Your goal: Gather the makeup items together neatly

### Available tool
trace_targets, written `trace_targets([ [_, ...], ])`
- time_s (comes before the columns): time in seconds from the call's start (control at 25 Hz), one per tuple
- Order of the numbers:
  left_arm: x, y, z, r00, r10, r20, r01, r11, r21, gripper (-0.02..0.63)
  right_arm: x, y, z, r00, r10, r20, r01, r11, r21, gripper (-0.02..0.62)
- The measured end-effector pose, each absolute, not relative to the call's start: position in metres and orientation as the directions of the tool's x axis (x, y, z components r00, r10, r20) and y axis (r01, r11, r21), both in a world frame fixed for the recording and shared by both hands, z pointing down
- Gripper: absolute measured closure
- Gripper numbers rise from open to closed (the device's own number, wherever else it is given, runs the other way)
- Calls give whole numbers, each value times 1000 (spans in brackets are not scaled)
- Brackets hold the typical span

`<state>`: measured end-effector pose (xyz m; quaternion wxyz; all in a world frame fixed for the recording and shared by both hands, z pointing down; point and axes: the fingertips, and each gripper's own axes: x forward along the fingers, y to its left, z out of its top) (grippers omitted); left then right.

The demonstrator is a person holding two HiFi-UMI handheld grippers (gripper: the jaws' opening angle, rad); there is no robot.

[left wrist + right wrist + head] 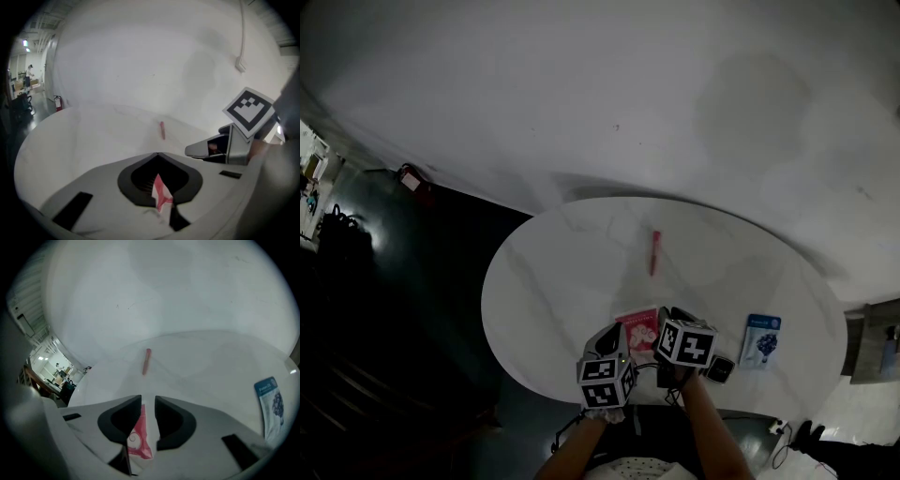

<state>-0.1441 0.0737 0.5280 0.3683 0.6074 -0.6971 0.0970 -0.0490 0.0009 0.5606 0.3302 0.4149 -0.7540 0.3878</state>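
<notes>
A pink sachet [637, 330] lies at the near edge of the round white table [553, 272], between my two grippers. My left gripper [617, 337] is at its left edge. In the left gripper view its jaws [158, 154] meet at the tips, and a corner of the pink sachet [160, 193] stands pinched in the hollow behind them. My right gripper [667, 319] is at the sachet's right side. Its jaws [147, 401] stand slightly apart, with the sachet [139, 434] showing in the gap and no pad seen pressing it. A slim pink tube [654, 253] lies alone farther out.
A blue-and-white sachet [761, 339] lies to the right near the table edge, also the blue sachet [271, 404] in the right gripper view. A small dark object [721, 368] sits beside my right hand. The floor around the table is dark, with a fire extinguisher [411, 178] at the left.
</notes>
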Motion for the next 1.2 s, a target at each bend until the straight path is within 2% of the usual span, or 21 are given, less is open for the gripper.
trace_targets([
  [0.4, -124, 90, 544, -6, -720, 694, -912, 289, 293, 574, -26, 30, 580, -421, -333, 844, -894, 308, -324, 482],
  [0.6, -114, 86, 546, 2, -720, 693, -917, 275, 289, 547, -20, 35, 583, -421, -326, 847, -894, 305, -328, 482],
  [0.72, -108, 85, 550, 23, -713, 701, -916, 267, 301, 459, -16, 37, 584, -418, -325, 849, -896, 303, -325, 482],
  [1.2, -99, 86, 575, 51, -661, 749, -906, 285, 313, 445, -6, 37, 589, -413, -322, 852, -899, 293, -325, 482],
])
